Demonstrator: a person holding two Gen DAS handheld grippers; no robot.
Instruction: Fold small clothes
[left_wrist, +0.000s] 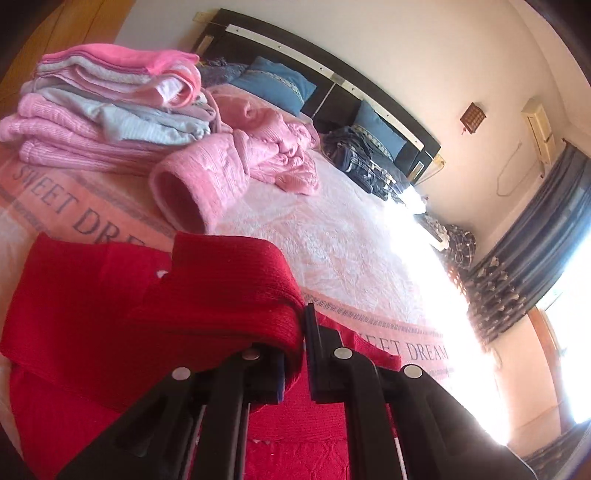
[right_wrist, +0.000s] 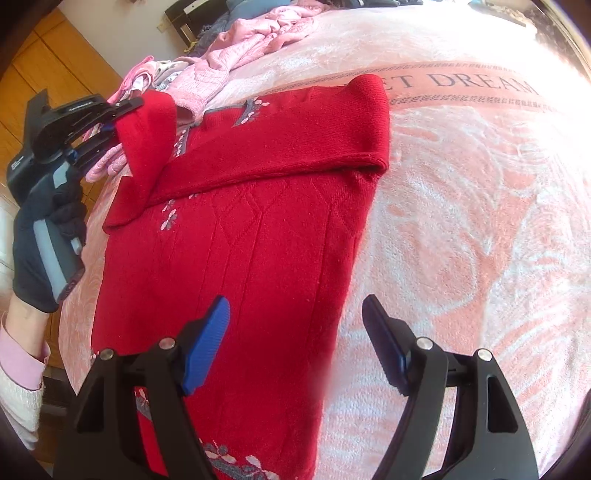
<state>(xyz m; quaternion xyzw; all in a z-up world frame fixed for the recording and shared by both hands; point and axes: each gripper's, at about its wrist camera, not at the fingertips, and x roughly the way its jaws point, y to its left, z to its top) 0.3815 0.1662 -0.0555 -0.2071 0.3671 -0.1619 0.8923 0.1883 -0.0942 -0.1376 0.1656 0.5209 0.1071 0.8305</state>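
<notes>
Red sweater (right_wrist: 258, 229) | left fingers (left_wrist: 295, 354) clamp sleeve | right fingers (right_wrist: 295, 343) apart | pink pile (left_wrist: 110, 107) beside

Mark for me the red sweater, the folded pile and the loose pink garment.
red sweater (right_wrist: 266, 236): right wrist view, middle of its front panel.
folded pile (left_wrist: 92, 110): left wrist view, side of the stack.
loose pink garment (left_wrist: 207, 177): left wrist view, on its open cuff.
</notes>
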